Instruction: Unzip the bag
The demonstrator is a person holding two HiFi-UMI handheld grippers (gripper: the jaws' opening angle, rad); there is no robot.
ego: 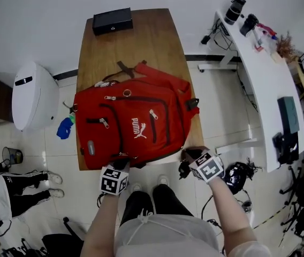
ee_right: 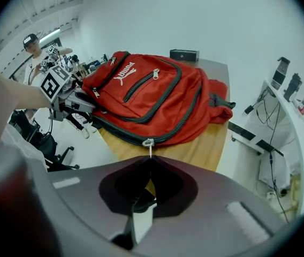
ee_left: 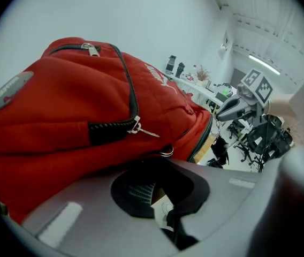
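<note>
A red backpack point(ego: 133, 122) lies flat on the wooden table point(ego: 152, 42), its front pockets facing up. My right gripper point(ego: 187, 155) is at the bag's near right corner. In the right gripper view its jaws point(ee_right: 150, 157) are shut on the metal zipper pull point(ee_right: 150, 149) of the main dark zipper point(ee_right: 187, 116), at the slider near the table edge. My left gripper point(ego: 119, 168) is at the bag's near left edge. In the left gripper view it point(ee_left: 160, 166) is pressed into the red fabric point(ee_left: 61, 122) and grips the bag's bottom edge under a small metal ring point(ee_left: 166, 152).
A black box point(ego: 112, 21) sits at the table's far end. A white rounded unit point(ego: 31, 95) and a blue object point(ego: 65, 127) stand left of the table. A white desk point(ego: 264, 74) with gear runs along the right. A person's legs point(ego: 29, 189) show at lower left.
</note>
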